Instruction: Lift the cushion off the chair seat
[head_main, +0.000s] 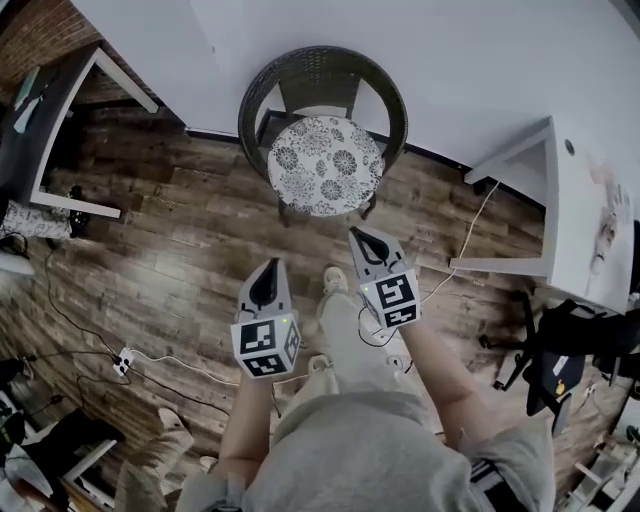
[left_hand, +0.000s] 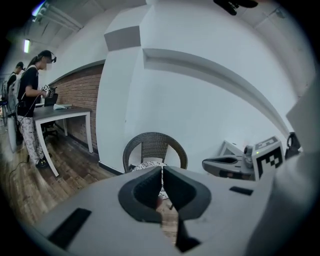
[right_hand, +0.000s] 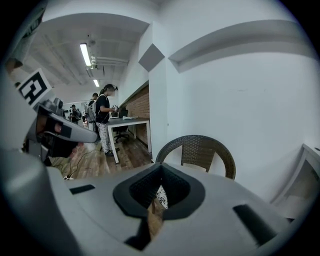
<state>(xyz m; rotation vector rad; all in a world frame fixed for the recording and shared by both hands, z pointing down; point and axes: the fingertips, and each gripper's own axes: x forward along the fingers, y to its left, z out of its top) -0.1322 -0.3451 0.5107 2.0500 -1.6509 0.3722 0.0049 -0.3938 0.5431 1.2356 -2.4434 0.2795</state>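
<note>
Nothing is done yet: the cushion lies untouched on the chair seat, the left claw and right claw (both clenched, empty) short of it, so reach, grip and lift remain.

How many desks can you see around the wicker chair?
2. A dark-topped desk stands left of the wicker chair, by the brick wall; a white desk stands to its right. More may be out of view.
</note>
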